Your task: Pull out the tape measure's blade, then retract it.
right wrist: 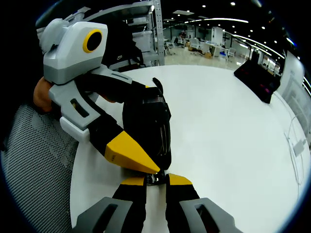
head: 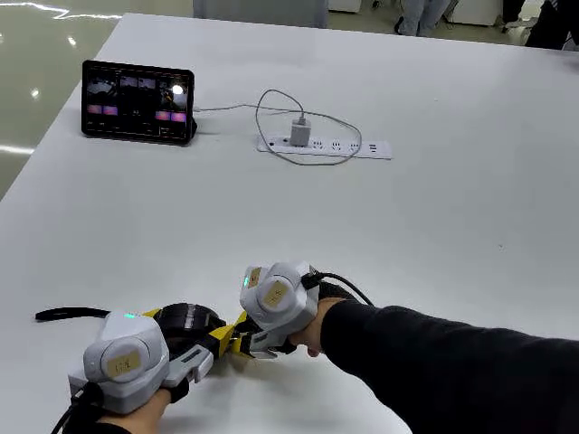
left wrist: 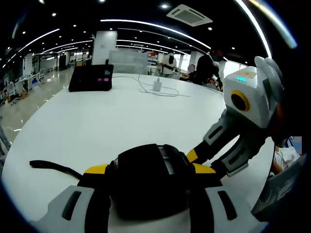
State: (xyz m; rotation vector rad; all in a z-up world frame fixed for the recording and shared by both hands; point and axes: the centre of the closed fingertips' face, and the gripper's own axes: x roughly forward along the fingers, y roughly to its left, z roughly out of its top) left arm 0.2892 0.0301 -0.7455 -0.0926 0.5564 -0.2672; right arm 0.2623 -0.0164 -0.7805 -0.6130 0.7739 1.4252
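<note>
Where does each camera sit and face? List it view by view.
Head view: on the person's head, looking forward and down at the table; left gripper, right gripper and a dark sleeve show.
Left gripper view: on the left gripper, looking along its jaws, shut on the tape measure, toward the tablet; the right gripper shows at the right.
Right gripper view: on the right gripper, jaws shut on the blade tip, facing the left gripper.
Shared: both gripper views show the tape measure and tablet.

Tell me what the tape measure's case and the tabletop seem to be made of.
Tape measure: black case, probably rubber-coated plastic, matte, with ribbed grip lines and only dull highlights. Tabletop: white, smooth, likely laminate or painted board; it shows a soft sheen and no grain.
</note>
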